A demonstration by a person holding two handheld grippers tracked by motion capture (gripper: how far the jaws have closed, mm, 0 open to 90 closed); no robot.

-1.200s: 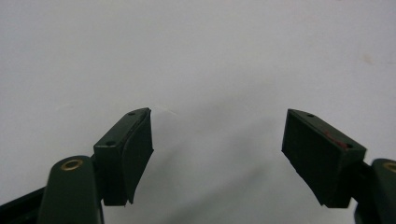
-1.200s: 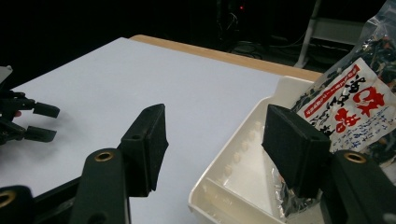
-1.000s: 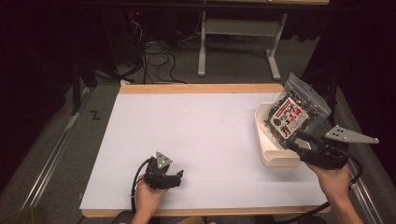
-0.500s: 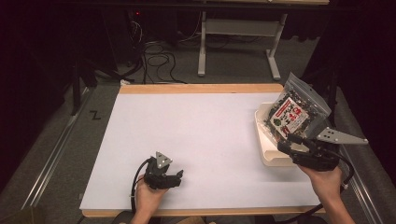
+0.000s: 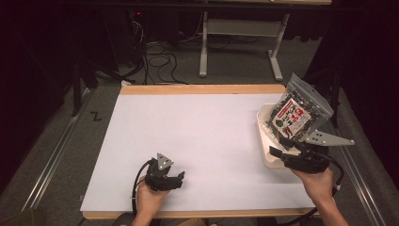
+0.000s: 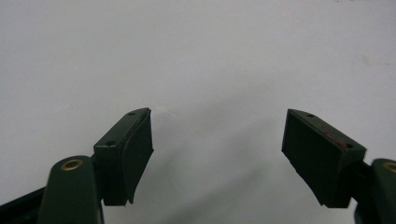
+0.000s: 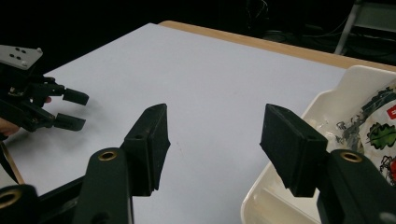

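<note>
Two grippers in your hands, and both have their jaws spread wide with nothing between them. Your left gripper (image 5: pixel 175 178) sits low on the white table (image 5: pixel 197 136), near the front edge, left of center, with your left hand (image 5: pixel 148 200) wrapped around it from below. In the left gripper view the two black jaws frame bare white tabletop, with a faint shadow under them.

Your right gripper (image 5: pixel 277 154) is over at the right side, held just at the front corner of the tray (image 5: pixel 262 141), jaws pointing left toward the middle of the table. Your right hand (image 5: pixel 317 183) comes up from the bottom right. In the right gripper view, the right-hand jaw hangs over the tray's rim (image 7: pixel 322 105) while the other one is over plain table, and your left gripper (image 7: pixel 70 109) shows farther off at the left edge, also gaping.

The bag (image 5: pixel 296 113) is a clear pouch with a red and white label and dark bits inside. It's standing tilted in the cream tray at the table's right edge, leaning back and up out of it, just beyond your right gripper. Can't tell if the gripper touches it.
</note>
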